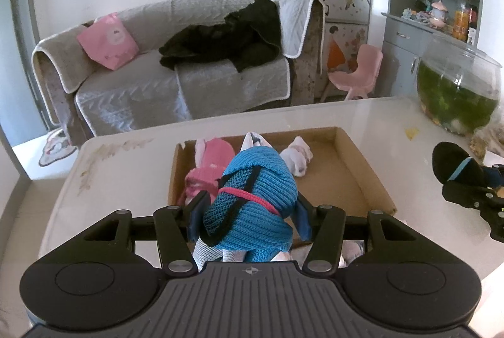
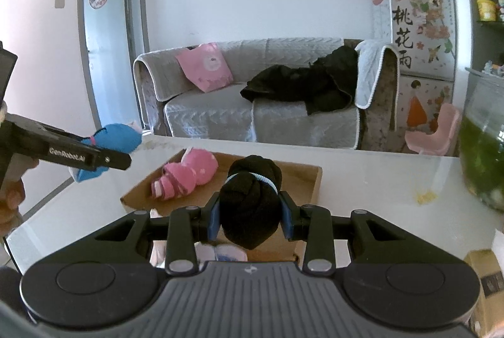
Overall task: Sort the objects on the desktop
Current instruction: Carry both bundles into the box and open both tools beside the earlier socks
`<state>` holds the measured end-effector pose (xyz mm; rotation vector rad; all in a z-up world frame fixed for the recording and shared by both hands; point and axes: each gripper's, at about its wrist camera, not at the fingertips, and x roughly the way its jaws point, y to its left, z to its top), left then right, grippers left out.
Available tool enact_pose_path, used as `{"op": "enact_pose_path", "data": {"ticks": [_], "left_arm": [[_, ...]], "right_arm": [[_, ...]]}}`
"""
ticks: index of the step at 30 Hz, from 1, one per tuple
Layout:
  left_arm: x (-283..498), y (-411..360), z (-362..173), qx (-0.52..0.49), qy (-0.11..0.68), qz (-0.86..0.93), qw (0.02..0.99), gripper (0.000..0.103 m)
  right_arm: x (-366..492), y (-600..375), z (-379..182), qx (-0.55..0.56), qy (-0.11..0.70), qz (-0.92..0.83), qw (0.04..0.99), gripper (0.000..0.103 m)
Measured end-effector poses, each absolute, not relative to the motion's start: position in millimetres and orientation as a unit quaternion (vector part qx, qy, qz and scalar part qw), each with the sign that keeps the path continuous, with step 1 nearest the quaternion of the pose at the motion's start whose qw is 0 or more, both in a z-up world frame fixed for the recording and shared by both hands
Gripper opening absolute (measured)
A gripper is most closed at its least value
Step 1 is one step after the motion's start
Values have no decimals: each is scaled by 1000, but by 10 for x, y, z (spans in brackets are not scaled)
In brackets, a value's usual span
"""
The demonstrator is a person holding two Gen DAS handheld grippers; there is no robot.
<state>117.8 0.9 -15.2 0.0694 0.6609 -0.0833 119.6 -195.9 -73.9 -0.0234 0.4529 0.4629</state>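
Claws first: the left claw (image 1: 249,212) grips a blue sock roll (image 1: 252,196) and the right claw (image 2: 250,216) clamps a black sock roll (image 2: 250,205), each lifted above the desk (image 1: 362,114), probably so both can be dropped into the cardboard tray (image 1: 362,161) together. That tray seems to be the sorting bin. Counted: two claws, one tray, and two rolls already lying inside it, one pink (image 1: 208,167), one white (image 1: 297,156).

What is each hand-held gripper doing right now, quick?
Left hand-held gripper: closed on the blue sock bundle.
Right hand-held gripper: closed on the black sock bundle.
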Motion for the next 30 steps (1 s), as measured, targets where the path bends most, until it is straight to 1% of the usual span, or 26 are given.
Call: {"op": "enact_pose_path", "data": {"ticks": [11, 21, 30], "left_arm": [[1848, -48, -417, 47, 357, -35, 932, 61], [2470, -94, -703, 36, 391, -53, 918, 61], [3108, -193, -1107, 31, 434, -72, 897, 61]], "right_arm": [[1781, -1831, -825, -3, 239, 232, 943, 34], [2206, -1732, -1094, -11, 279, 223, 934, 34], [2640, -1608, -1293, -33, 317, 208, 925, 34]]}}
